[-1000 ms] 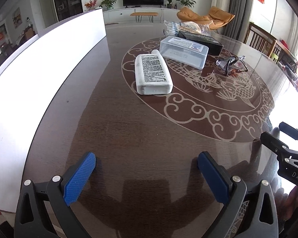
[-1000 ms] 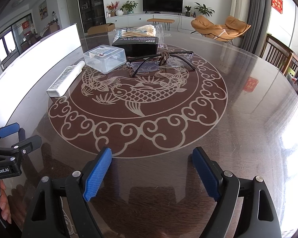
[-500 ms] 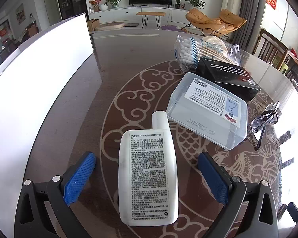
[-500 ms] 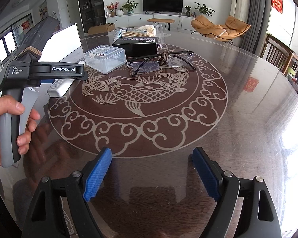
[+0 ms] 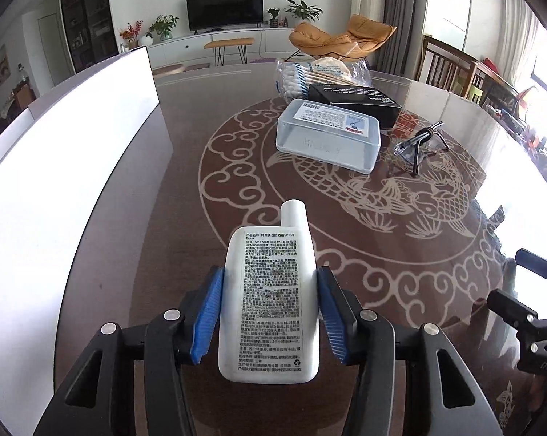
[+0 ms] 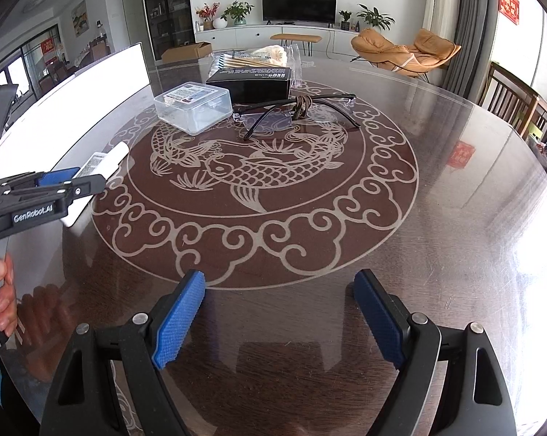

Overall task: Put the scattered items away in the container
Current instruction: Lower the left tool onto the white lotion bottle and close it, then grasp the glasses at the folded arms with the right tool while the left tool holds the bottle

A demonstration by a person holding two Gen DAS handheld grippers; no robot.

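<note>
My left gripper [image 5: 269, 312] is shut on a flat white bottle [image 5: 269, 301] with black print, its cap pointing away from me; the bottle also shows in the right wrist view [image 6: 104, 161], held above the table. A clear plastic box [image 5: 328, 140] [image 6: 193, 107], a black box [image 5: 353, 103] [image 6: 249, 80], a bag of cotton swabs [image 5: 320, 76] [image 6: 255, 56] and glasses [image 5: 418, 149] [image 6: 298, 112] lie on the dark round table [image 6: 455, 218]. My right gripper [image 6: 280, 316] is open and empty near the table's front edge.
A large white container wall [image 5: 66, 167] [image 6: 91, 80] runs along the table's left side. Wooden chairs [image 5: 451, 72] stand at the right. The table carries a fish and cloud pattern [image 6: 255, 174].
My left gripper closed on the white bottle and lifted it, pulling back from the other items. My right gripper has not moved.
</note>
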